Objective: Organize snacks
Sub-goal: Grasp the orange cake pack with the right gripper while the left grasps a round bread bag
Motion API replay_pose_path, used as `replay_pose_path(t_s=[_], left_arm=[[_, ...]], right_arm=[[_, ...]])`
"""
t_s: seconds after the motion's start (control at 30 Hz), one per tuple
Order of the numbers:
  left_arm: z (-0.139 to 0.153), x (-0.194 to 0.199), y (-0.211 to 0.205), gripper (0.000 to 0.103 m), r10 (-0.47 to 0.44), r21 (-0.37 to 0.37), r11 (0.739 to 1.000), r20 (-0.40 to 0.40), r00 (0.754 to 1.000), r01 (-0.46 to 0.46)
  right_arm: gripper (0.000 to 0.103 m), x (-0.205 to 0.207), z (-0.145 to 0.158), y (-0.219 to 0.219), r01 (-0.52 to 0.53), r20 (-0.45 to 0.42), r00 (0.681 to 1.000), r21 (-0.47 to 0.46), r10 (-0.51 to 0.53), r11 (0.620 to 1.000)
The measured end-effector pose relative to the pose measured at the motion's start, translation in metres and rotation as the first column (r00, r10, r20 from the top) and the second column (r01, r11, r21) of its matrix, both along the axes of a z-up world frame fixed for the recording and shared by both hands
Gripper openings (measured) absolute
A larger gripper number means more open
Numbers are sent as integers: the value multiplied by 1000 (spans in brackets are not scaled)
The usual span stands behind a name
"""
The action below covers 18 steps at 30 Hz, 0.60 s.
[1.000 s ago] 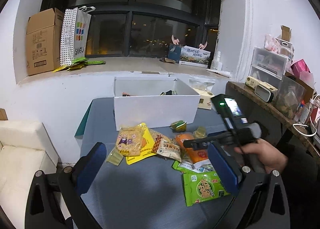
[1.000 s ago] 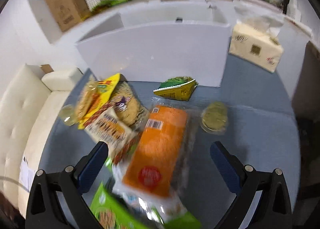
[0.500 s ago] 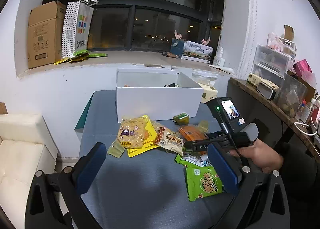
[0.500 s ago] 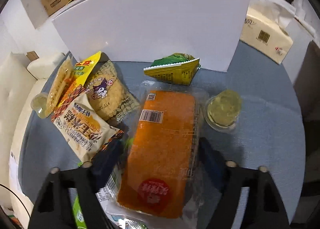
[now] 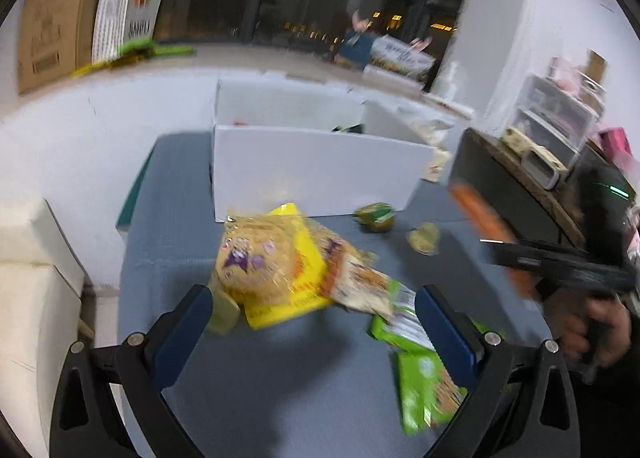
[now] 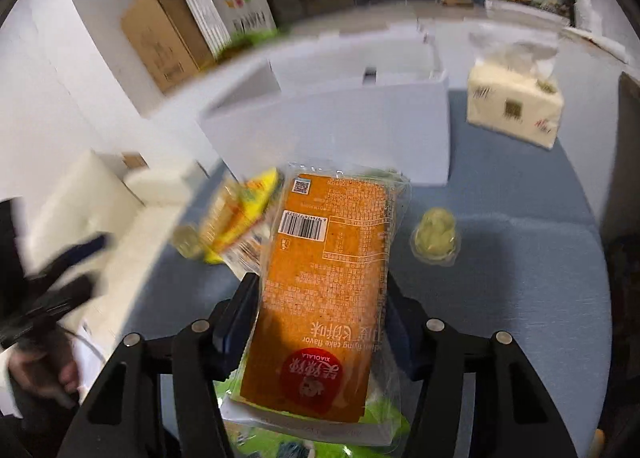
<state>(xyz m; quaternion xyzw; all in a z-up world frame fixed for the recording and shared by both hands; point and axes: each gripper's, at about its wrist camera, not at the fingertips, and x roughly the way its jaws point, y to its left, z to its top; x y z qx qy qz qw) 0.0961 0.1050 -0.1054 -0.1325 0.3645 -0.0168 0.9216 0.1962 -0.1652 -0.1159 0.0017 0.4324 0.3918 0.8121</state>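
Snacks lie in a loose heap on the grey table (image 5: 280, 398), and the right gripper (image 6: 320, 322) has the orange pack (image 6: 332, 290) between its jaws, which are closing; the pads press both long sides near the pack's lower end, so I call it held. It grips across the narrow width, which makes sense: the pack is long and stiff-looking, and its far end points toward the white box (image 6: 340, 126), the likely home for it. In the left view the same orange pack (image 5: 480, 218) rides off the table at the right edge, blurred.

The left gripper (image 5: 312, 322) hangs wide with nothing between its blue pads (image 5: 180, 334), aimed down at the heap: a cookie bag (image 5: 256, 266) on a yellow pouch (image 5: 296, 298), with a green pack (image 5: 424, 386) nearer, under the right pad. That spread suits a broad, flat bag.

Room to move? The box's near wall stands between the heap and its open top, so anything going in must clear that rim. A small green cup (image 6: 436, 236) sits just beside the orange pack's path, and a tissue pack (image 6: 516, 106) stands right of the box, well apart. Bare table lies in front of the heap.
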Motion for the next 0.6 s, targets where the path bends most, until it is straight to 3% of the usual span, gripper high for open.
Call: replay_pose_path(t_s=[0.1,0.23,0.43,0.5,0.53,0.6], left_arm=[[-14,40,17,103,-34,-21,999,-38,999,33],[-42,84,36,103,-44,-39,999,-153,987,38],[-65,98,45,102,-51,-95,995,-206,977,32],[-69,100,45,91,-57,-105,994,-214,975,35],[-71,99,44,78,-56,-100,994,-225,973,34],[-68,96,43,78,-37,-66,998,-209,977,24]], right_arm=[[63,-6,21,-25,31,28,999,69,-33,997],[63,-17,39,-43,63,58,996,116,-70,991],[63,-25,39,-53,73,60,995,132,-81,989],[63,-22,37,-55,76,47,995,136,-83,988],[63,-20,34,-54,76,43,996,137,-82,988],[63,-20,30,-51,74,42,996,131,-80,989]])
